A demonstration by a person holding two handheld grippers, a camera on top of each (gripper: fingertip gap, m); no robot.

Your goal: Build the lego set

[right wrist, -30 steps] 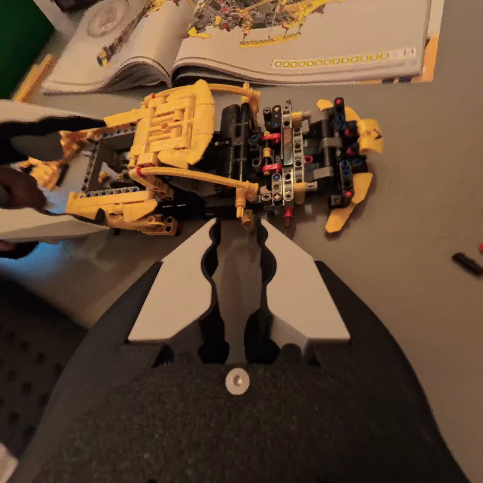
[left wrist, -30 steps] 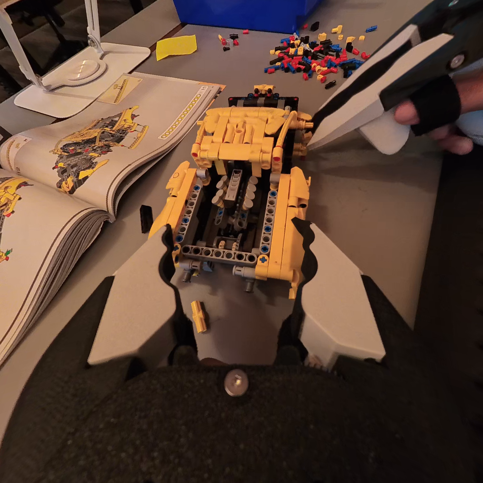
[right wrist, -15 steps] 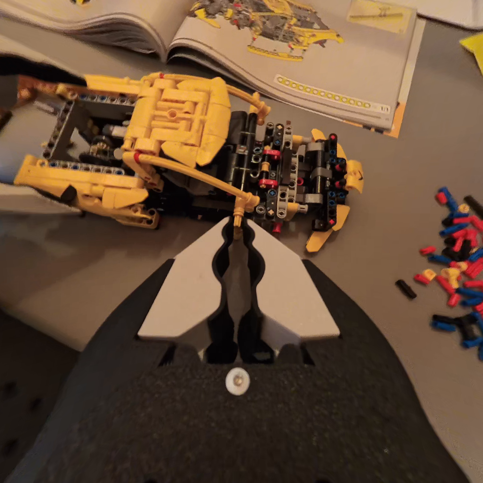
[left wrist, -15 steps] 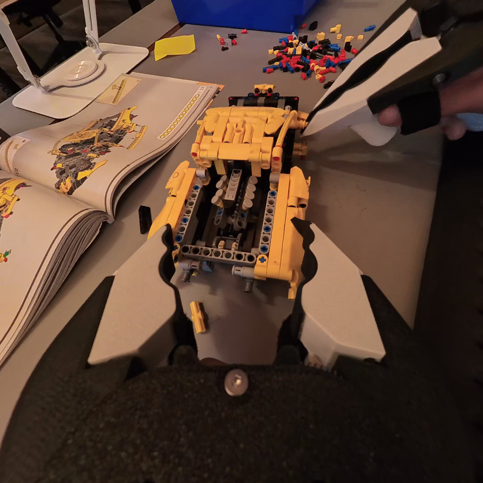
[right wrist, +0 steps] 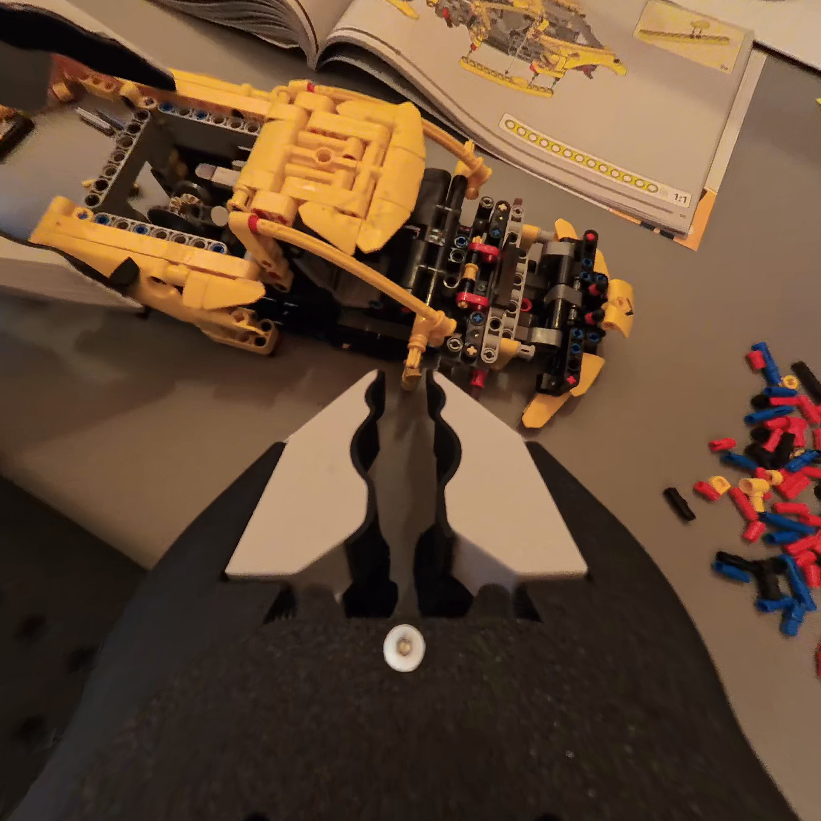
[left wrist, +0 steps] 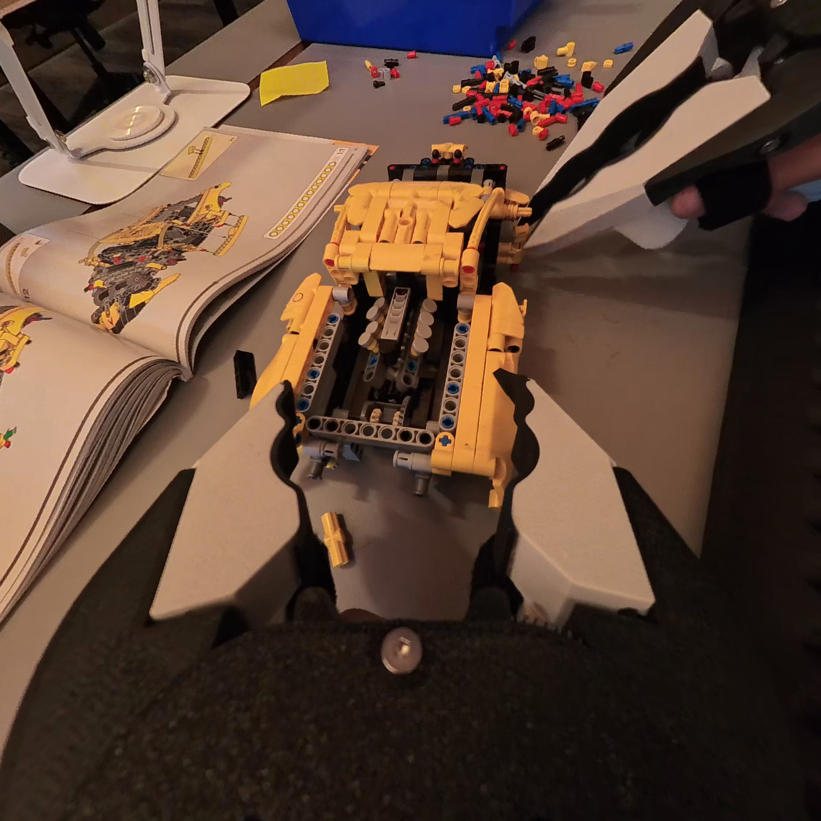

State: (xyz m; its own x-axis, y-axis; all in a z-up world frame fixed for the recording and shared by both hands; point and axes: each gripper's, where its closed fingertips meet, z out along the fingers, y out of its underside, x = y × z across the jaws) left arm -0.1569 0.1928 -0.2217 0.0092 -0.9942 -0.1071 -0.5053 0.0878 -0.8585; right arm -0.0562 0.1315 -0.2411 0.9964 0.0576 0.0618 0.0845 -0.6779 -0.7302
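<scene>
A: Lego model, yellow and black plastic vehicle chassis, part-built (left wrist: 413,337): location?

B: Middle of the grey counter (left wrist: 622,355), beside the open instruction booklet (left wrist: 146,275). Long axis runs straight away from the left gripper (left wrist: 406,413) and crosswise to the right gripper (right wrist: 404,386).

A: Left gripper, state?

B: Spread wide. Its fingers (left wrist: 249,480) flank the near end of the model, one on each side; contact with the yellow side panels cannot be told. Likely bracing.

A: Right gripper?

B: Nearly pressed together, a narrow gap left. Between the tips sits the small yellow plastic connector (right wrist: 413,360) at the lower end of the curved yellow hose (right wrist: 355,262). Whether it is truly pinched cannot be told.

A: The deciding relation?

B: Connector points from the model's flank toward the right gripper, directly ahead of its tips, so the right is the nearer one for that piece. Judged next: seat or adjust it by moving along the gripper's own line, across the model.

A: Loose items?

B: Short yellow axle connector (left wrist: 335,537) on the counter between the left fingers; scattered red, blue and black pins (right wrist: 782,502) toward the far right corner.
</scene>
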